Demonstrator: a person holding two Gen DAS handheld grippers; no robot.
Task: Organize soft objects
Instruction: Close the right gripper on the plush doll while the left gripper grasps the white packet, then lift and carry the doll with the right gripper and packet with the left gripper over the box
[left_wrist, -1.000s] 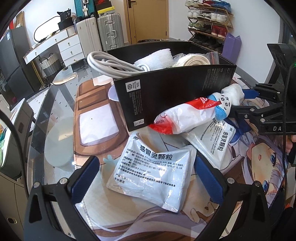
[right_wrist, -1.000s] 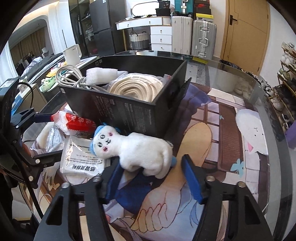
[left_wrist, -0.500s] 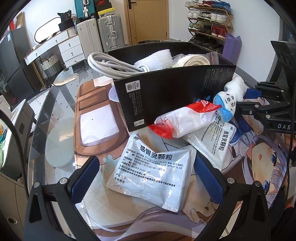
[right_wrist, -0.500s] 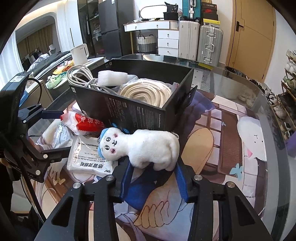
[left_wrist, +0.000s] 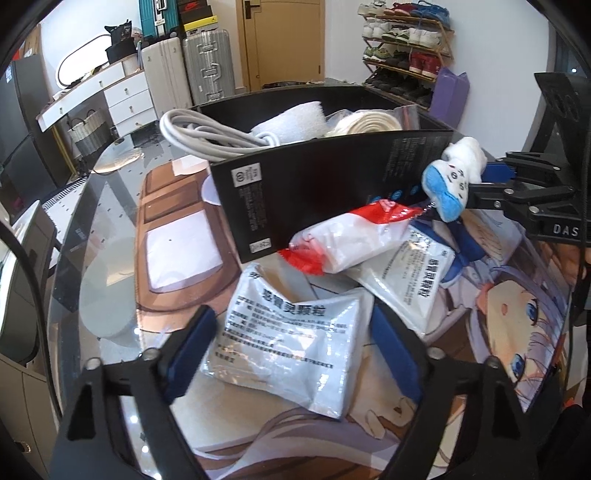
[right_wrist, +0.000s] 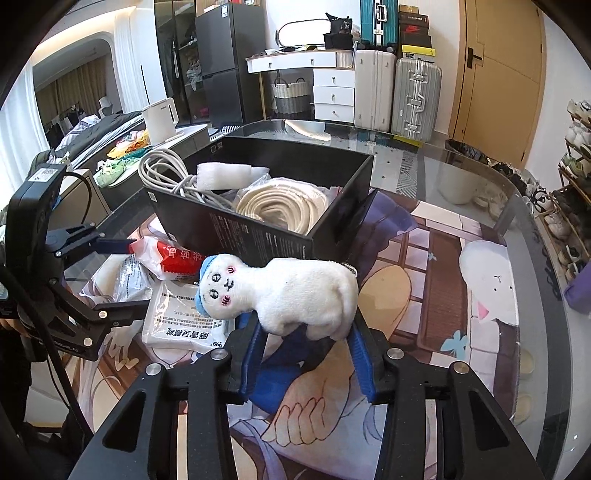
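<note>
1. Since a second ago, your right gripper (right_wrist: 306, 354) has clamped onto the white plush toy (right_wrist: 288, 291) and raised it off the printed mat (right_wrist: 436, 295); the toy's body sits squeezed between the blue pads, its blue-capped head sticking out toward the left gripper.
2. Your left gripper (left_wrist: 291, 354) has kept its place, but its jaws have just been closing around the nearest white sachet (left_wrist: 291, 339). From the left wrist view, the right pad looks to be at the sachet's edge, while the left pad seems just short of it, so I read this claw as not yet gripping.
3. Seen from the left wrist, the toy (left_wrist: 452, 173) now hangs beside the near wall of the black box (left_wrist: 314, 192), about level with its rim and not yet over the opening.
4. Inside the box you already have a grey cable (right_wrist: 166, 177), a white foam roll (right_wrist: 225, 175) and a coiled cream rope (right_wrist: 284, 203).
5. Outside it remain the sachet under your left claw, a second sachet (left_wrist: 413, 284) and a red-and-white bag (left_wrist: 351, 240) leaning against the box wall.
6. What this means: the toy is secured, so the likely next step is carrying it over the rim and letting go inside.
7. Watch the toy's hanging head; it could catch on the wall if you cross low.
</note>
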